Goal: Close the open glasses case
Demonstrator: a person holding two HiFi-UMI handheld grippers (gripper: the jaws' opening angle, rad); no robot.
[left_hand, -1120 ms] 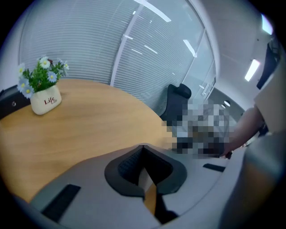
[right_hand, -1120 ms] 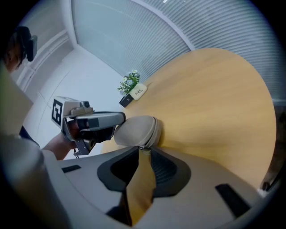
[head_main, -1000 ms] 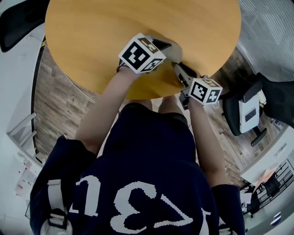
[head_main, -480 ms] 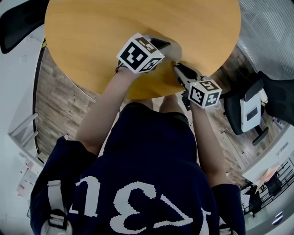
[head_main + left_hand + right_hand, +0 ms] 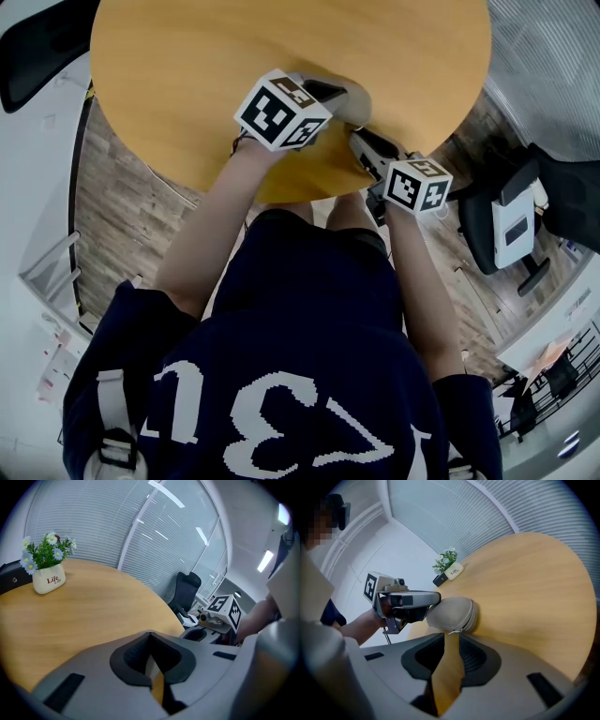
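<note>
You get evenly bright, cool light from ceiling strip lights (image 5: 165,494) and bright blinds (image 5: 93,524), a soft sheen and faint shadows on the worktop (image 5: 187,75), strong fisheye bending with dark corners in both gripper views, and nearby jaws slightly out of focus.

Head view looks steeply down on round table's (image 5: 187,75) near edge; both gripper views skim low across it, sharing flower pot (image 5: 48,578) at far rim.
</note>
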